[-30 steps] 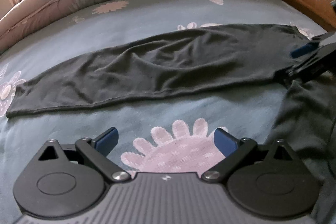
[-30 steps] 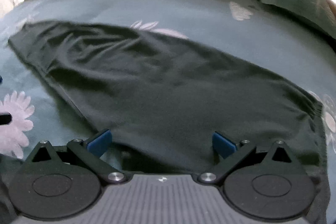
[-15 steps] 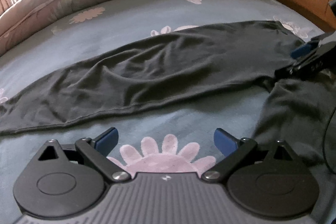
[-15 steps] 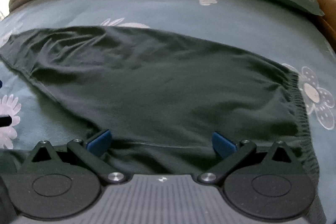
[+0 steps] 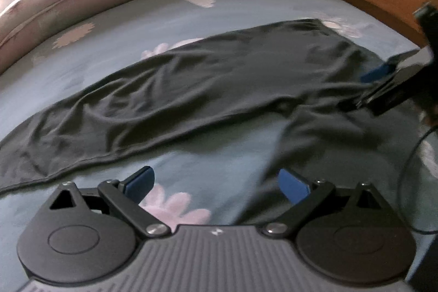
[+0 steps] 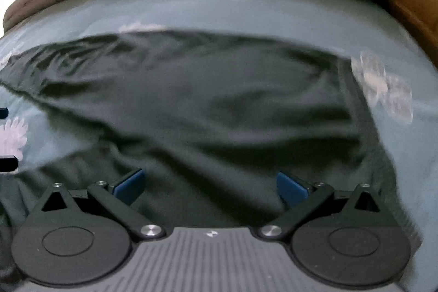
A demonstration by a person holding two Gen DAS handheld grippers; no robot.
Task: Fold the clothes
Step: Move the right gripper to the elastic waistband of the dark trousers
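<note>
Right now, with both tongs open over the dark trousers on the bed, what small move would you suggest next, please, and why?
Probably lower the right tongs and close on the dark green trousers beneath: the fabric already lies between the open blue pads, while the left tongs hang over bare floral bedsheet.

Left gripper (image 5: 216,184) hovers low, blue pads (image 5: 139,182) spread wide apart. Right gripper (image 6: 210,184) is low too, jaws wide, nothing between them.

The long dark grey cloth trousers (image 5: 208,89) run off the left wrist view's left edge; the right wrist view blurs their far edge and waistband.
</note>
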